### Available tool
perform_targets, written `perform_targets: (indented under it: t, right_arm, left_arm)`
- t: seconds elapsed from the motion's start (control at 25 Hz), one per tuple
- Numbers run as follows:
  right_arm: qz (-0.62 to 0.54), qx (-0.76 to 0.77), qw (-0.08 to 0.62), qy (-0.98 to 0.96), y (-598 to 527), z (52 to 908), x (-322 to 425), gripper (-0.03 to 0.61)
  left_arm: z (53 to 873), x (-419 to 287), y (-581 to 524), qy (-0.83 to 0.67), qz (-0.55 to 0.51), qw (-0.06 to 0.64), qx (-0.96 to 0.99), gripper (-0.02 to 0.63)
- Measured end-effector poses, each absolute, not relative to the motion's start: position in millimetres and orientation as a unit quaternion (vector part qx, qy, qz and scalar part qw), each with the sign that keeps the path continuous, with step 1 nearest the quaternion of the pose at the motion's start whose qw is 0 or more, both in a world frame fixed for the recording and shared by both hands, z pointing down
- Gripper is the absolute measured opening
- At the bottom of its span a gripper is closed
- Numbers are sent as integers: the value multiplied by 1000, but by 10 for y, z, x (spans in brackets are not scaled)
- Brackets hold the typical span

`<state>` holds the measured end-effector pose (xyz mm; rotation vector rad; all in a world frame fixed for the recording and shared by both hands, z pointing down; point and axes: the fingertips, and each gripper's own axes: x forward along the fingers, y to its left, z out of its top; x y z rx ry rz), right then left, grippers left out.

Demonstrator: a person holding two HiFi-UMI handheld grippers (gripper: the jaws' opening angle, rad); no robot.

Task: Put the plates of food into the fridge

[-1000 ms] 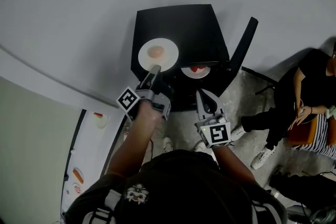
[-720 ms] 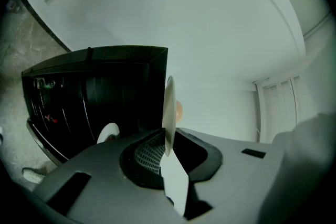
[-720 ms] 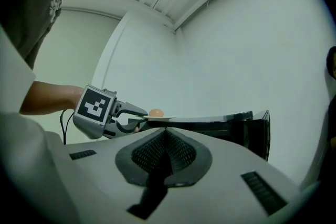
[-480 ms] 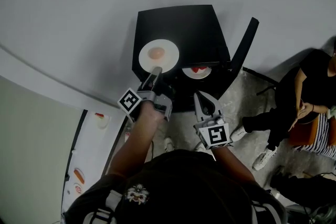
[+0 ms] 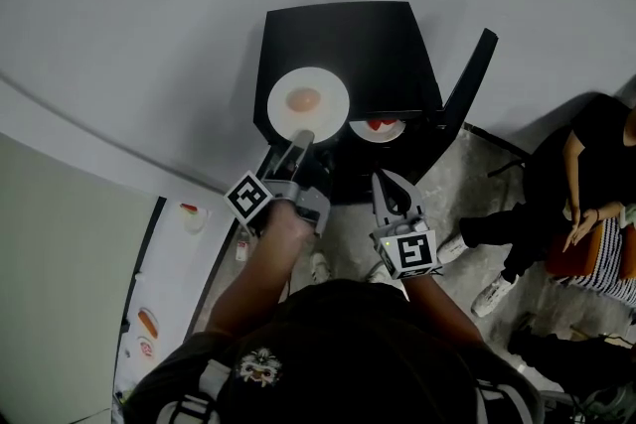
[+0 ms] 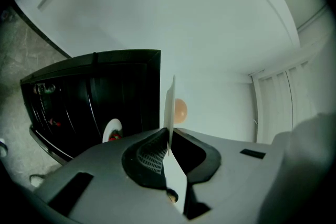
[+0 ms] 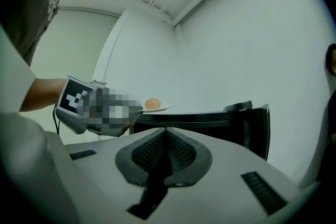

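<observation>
While my left tongs (image 5: 300,140), just closing, clamp the round white plate (image 5: 323,84) by its rim, my right tongs (image 7: 166,132) sit together, empty; a second plate (image 5: 376,127) is half hidden in the black fridge (image 5: 338,40).

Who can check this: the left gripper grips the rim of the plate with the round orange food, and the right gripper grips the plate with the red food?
The right gripper grips nothing: the right gripper view shows its jaws together and empty, the red-food plate apart from it. The left gripper, jaws just closing, does pinch the rim of the orange-food plate.
</observation>
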<state>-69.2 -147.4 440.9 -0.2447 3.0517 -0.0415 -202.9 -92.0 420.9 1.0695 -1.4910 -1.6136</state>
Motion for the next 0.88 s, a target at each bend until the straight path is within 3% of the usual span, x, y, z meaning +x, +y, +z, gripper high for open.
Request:
perform_targets:
  t: [0.88]
  right_arm:
    - [-19,-96,43,994,-1617,4465,-631,25]
  left_arm:
    - [4511,-1203,-453,-566,-603,380,414,35]
